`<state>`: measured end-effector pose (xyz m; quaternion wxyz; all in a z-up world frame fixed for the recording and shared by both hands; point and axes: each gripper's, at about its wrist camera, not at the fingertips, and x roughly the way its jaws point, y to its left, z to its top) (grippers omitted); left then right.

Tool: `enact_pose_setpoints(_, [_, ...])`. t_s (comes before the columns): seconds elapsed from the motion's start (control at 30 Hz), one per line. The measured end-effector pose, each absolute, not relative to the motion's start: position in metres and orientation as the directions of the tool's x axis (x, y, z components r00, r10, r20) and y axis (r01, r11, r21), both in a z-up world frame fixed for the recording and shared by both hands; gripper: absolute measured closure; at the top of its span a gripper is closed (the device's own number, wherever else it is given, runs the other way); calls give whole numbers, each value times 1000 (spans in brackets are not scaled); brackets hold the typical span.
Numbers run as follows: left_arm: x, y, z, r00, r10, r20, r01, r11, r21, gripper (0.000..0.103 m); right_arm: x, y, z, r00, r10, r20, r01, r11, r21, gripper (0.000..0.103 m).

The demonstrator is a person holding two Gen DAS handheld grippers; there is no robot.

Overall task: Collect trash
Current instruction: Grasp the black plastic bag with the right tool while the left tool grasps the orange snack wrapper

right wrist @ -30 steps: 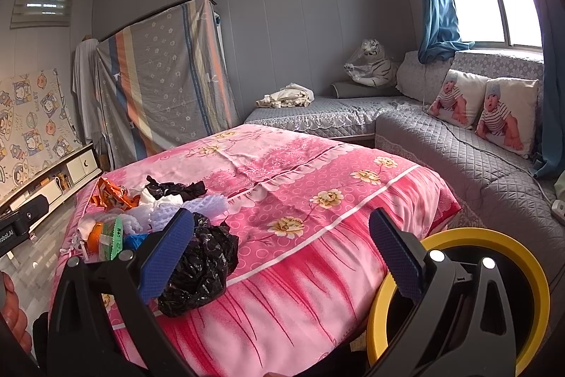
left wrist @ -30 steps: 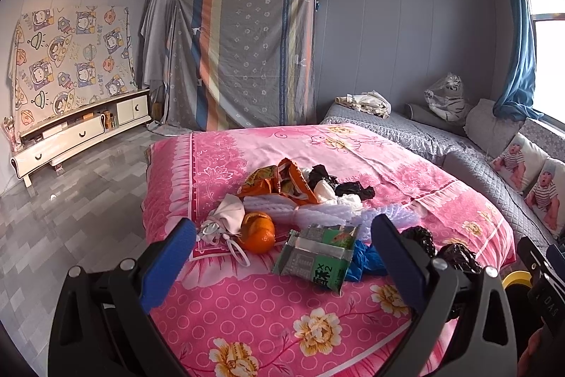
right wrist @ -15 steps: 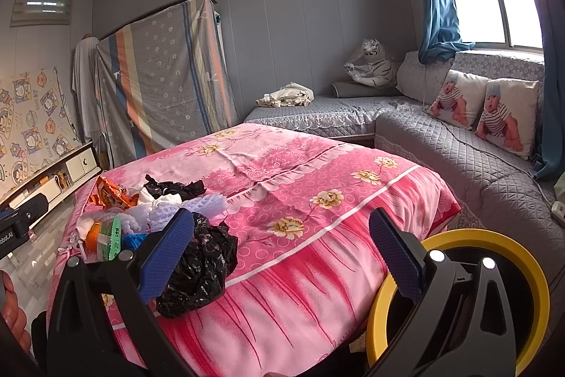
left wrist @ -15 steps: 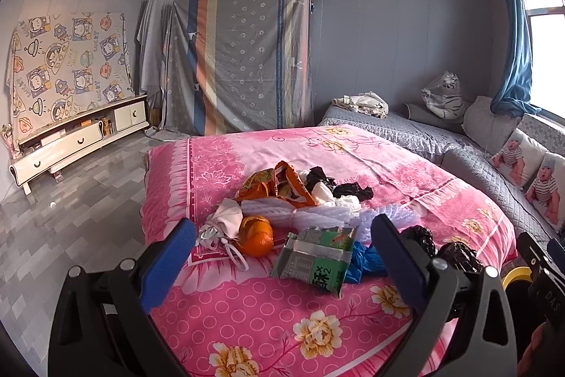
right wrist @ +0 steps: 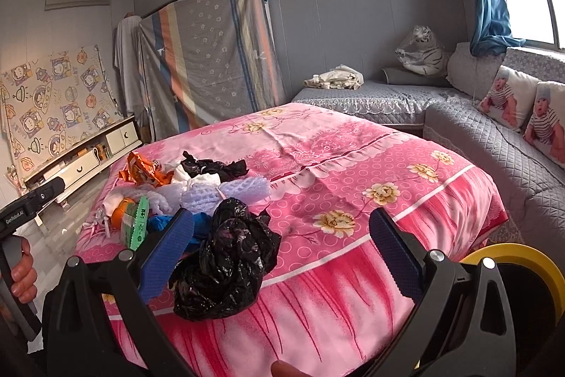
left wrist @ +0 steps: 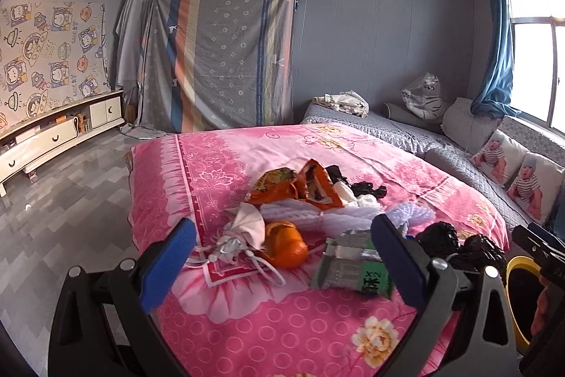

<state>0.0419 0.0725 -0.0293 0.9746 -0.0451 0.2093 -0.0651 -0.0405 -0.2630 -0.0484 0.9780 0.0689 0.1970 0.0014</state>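
Left gripper (left wrist: 282, 257): held low at the near edge of the pink bedspread (left wrist: 268, 317), pointed level across it, blue-padded jaws spread wide, nothing between them. In the right wrist view a hand (right wrist: 21, 271) wraps its grip at far left; the body reads "GenRobot.AI".

Trash lies in a loose pile on the bedspread ahead of the left gripper. Left to right: white drawstring pouch (left wrist: 243, 232); orange peel (left wrist: 284, 244) touching it; orange snack wrapper (left wrist: 303, 182) behind; green-and-silver packet (left wrist: 353, 265), printed "X2", other print too small to read; crumpled black plastic bag (right wrist: 226, 260) at the right end.

Right gripper (right wrist: 280, 249): also low at the bed edge, jaws wide apart and empty; the black bag sits just beside its left finger. Yellow-rimmed bin (right wrist: 522, 264) at lower right, beside the bed.
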Motion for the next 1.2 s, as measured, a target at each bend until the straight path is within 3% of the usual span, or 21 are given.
enact_pose_setpoints(0.3, [88, 74, -31, 877, -179, -445, 146, 983, -107, 7, -19, -245, -52, 909, 42, -415, -21, 998, 53, 8])
enact_pose_setpoints(0.5, [127, 39, -27, 871, -163, -463, 182, 983, -4, 7, -8, -233, -59, 897, 35, -441, -36, 999, 7, 8])
enact_pose_setpoints(0.67, [162, 34, -31, 830, -177, -529, 178, 983, -51, 7, 6, -230, -68, 871, 37, -491, -48, 999, -11, 8])
enact_pose_setpoints(1.0, [202, 31, -50, 793, -119, -597, 136, 991, -17, 7, 25, -221, -82, 833, 36, -552, -85, 994, -64, 8])
enact_pose_setpoints(1.2, [214, 34, -62, 771, -139, -622, 136, 989, -53, 7, 33, -226, -92, 800, 75, -595, -95, 995, -4, 8])
